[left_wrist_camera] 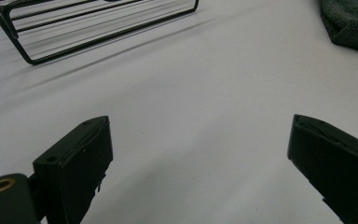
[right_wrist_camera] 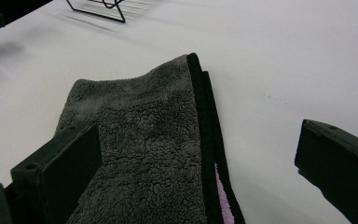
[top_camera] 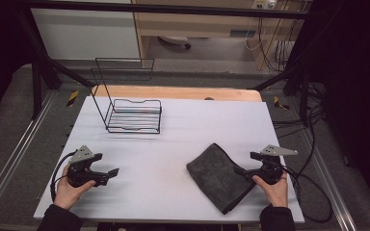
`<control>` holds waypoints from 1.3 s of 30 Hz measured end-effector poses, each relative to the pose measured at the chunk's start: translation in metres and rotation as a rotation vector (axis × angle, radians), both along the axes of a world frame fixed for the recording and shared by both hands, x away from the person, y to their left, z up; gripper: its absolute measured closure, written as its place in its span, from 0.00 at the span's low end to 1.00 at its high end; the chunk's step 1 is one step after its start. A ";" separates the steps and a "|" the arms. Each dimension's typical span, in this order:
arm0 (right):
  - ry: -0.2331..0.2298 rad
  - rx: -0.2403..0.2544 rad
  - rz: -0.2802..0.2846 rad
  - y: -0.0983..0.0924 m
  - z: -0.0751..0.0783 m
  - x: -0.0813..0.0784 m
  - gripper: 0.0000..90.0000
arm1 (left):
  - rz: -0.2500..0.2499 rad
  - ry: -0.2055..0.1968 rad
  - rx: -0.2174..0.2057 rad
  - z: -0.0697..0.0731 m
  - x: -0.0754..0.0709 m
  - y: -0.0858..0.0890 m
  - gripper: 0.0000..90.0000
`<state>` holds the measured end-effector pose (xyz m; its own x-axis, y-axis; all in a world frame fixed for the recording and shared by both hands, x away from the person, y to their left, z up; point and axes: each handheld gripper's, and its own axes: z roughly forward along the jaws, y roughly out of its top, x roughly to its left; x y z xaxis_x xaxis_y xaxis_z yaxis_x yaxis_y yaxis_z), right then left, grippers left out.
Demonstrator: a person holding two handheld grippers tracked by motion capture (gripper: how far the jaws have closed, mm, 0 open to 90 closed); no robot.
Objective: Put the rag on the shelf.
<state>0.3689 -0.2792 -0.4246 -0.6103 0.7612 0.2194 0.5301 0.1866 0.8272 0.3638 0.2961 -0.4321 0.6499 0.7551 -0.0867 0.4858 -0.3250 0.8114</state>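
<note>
Between the right gripper's (right_wrist_camera: 198, 172) parted jaws, grey folded cloth (right_wrist_camera: 144, 140) unclamped, left gripper (left_wrist_camera: 198, 163) jaws apart over bare table (left_wrist_camera: 191, 93)

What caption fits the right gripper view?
Open right gripper poised over the folded grey towel on the white table.

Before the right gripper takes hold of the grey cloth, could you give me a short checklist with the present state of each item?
1. Right gripper jaws open: ok.
2. Grey cloth within reach: ok, its black-trimmed edge lies between the jaws.
3. Cloth flat on the table: ok, folded, with a pink underside showing at the edge.
4. Left gripper open and holding nothing: ok.
5. Wire rack away from the cloth: ok, at the far left.
6. Pads pressing the cloth: not ok, no contact visible.
</note>
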 end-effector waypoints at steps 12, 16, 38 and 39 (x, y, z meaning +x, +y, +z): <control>-0.006 -0.015 0.008 0.010 0.004 -0.001 0.02 | -0.006 -0.011 0.004 0.001 -0.001 -0.001 0.07; -0.004 -0.015 0.016 0.019 0.007 -0.001 0.02 | -0.005 -0.008 -0.001 0.001 -0.002 -0.001 0.07; 0.011 -0.125 0.161 0.122 0.014 -0.005 0.32 | 0.014 0.003 -0.002 -0.001 -0.002 -0.001 0.08; 0.016 -0.129 0.164 0.125 0.013 -0.005 0.35 | 0.013 0.002 -0.003 0.000 -0.002 -0.001 0.08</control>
